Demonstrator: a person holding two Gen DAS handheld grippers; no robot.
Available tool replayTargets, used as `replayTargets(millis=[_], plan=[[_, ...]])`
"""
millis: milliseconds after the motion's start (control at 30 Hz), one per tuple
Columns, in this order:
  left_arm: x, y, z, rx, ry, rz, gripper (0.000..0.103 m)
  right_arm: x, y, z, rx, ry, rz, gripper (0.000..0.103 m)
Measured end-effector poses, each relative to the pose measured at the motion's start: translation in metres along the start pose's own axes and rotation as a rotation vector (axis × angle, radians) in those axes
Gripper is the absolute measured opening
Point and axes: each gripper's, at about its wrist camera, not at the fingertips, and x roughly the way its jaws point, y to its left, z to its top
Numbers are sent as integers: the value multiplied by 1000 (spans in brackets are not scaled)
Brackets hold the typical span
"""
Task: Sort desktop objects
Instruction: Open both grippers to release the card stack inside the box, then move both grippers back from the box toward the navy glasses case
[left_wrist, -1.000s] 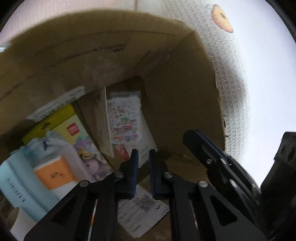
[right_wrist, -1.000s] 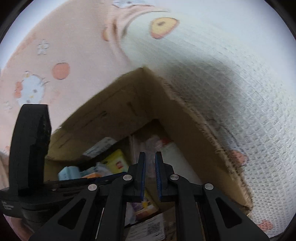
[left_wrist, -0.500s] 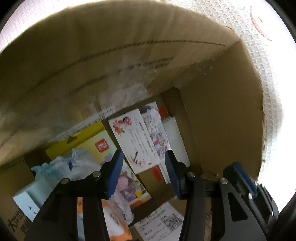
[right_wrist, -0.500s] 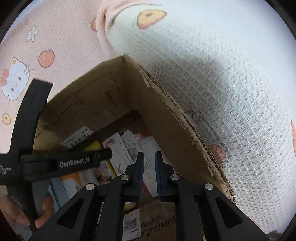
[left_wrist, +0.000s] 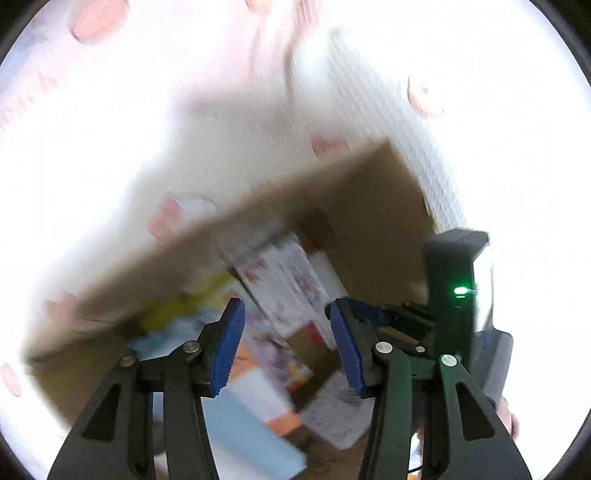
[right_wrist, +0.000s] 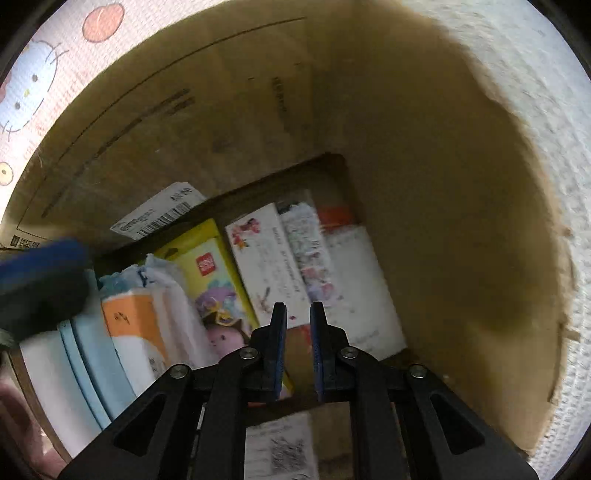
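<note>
An open cardboard box (right_wrist: 424, 184) holds the sorted items. A white flowered carton (right_wrist: 266, 266) lies flat beside a yellow toy pack (right_wrist: 210, 266), a sticker sheet (right_wrist: 310, 251), an orange-and-white tissue pack (right_wrist: 136, 321) and a light blue box (right_wrist: 92, 350). My right gripper (right_wrist: 298, 304) is deep inside the box, pointing down at the floor. Its jaws are opening, a narrow gap with nothing in it. My left gripper (left_wrist: 284, 306) hangs open and empty above the box (left_wrist: 369, 206), in a blurred view. The flowered carton (left_wrist: 284, 280) shows below it.
A white waffle cloth (right_wrist: 535, 74) with cartoon prints lies around the box. A barcode label (right_wrist: 159, 218) sticks to the far wall. A QR-code paper (right_wrist: 280, 446) lies on the box floor. The right tool's black body (left_wrist: 448, 280) stands close to the left gripper.
The left jaws went from shut to wide open, then the left gripper rose out of the box. The right gripper sank from above the rim down inside.
</note>
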Motion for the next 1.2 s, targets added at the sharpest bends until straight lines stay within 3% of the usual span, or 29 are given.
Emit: replayTargets(millis=[67,100,133,167,300,433,500,600,667,700,733,800,933,1100,1200], plan=[[-16,11,4,7,-37,15,53,6,9,6,-34,11,-7,28],[-24,20,7,2,-52,21,53,10,14,10,-58,19,-13,48],[-29,26,8,1,-57,6,53,14,15,11,-67,24,-30,63],[-33,30,9,-4,-54,-28,52,19,17,14,-71,54,-44,63],[-58,43,8,9,-80,-44,53,28,15,28,-57,78,-55,63],[-94,54,0,40,-130,-155,53,40,15,44,-48,122,-115,63],[-106,60,-6,60,-156,-128,53,46,18,46,-45,148,-102,63],[-117,62,-10,102,-181,-25,53,50,17,47,-23,143,-46,63],[-118,65,-12,106,-175,-16,53,51,15,46,-22,132,-14,63],[-114,68,-13,99,-153,-41,53,53,12,44,-14,135,-4,59],[-113,70,-14,91,-137,-55,53,57,10,42,-1,153,-2,44],[-109,73,-15,69,-121,-82,53,75,3,35,19,224,-39,27],[-114,70,-19,91,-138,-45,53,77,-1,36,14,246,-55,26],[-112,66,-22,96,-114,-54,53,81,4,30,-44,324,-198,20],[-108,70,-23,87,-97,-64,53,78,-14,26,22,357,-234,20]])
